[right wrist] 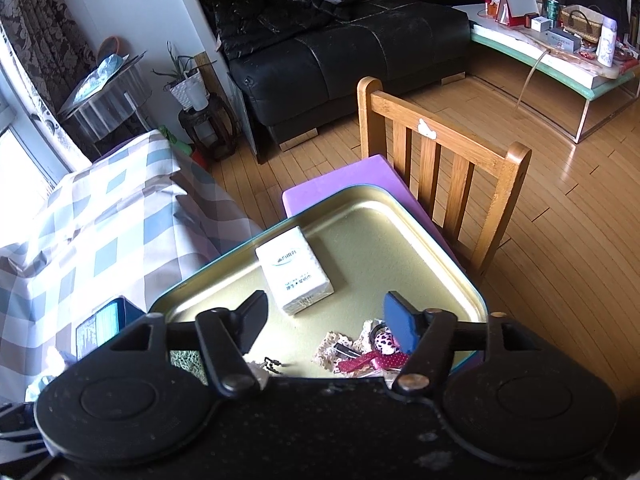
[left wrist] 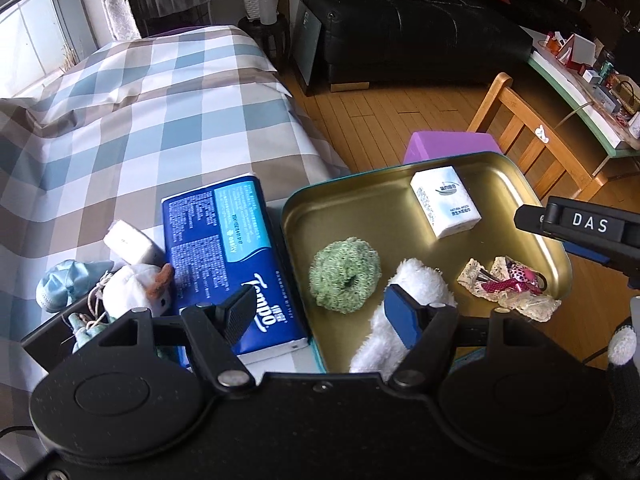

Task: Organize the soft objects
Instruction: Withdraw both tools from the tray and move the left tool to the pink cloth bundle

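Observation:
A gold tin tray (left wrist: 400, 208) (right wrist: 384, 240) holds a white tissue pack (left wrist: 445, 202) (right wrist: 294, 270), a green knitted scrunchie (left wrist: 345, 274), a white plush piece (left wrist: 404, 312) and lace hair clips (left wrist: 508, 286) (right wrist: 368, 350). My left gripper (left wrist: 322, 316) is open, its jaws straddling the tray's left rim, empty. My right gripper (right wrist: 326, 324) is open above the tray, over the clips and tissue pack; it also shows in the left wrist view (left wrist: 580, 226). A blue Tempo tissue pack (left wrist: 232, 256), a white plush toy (left wrist: 132, 288) and a blue cloth (left wrist: 64, 280) lie left of the tray.
The checked bedcover (left wrist: 140, 128) spreads to the left. The tray sits on a purple block (right wrist: 340, 184) next to a wooden chair (right wrist: 440, 160). A black sofa (right wrist: 340, 52) and a cluttered low table (right wrist: 560, 52) stand across the wood floor.

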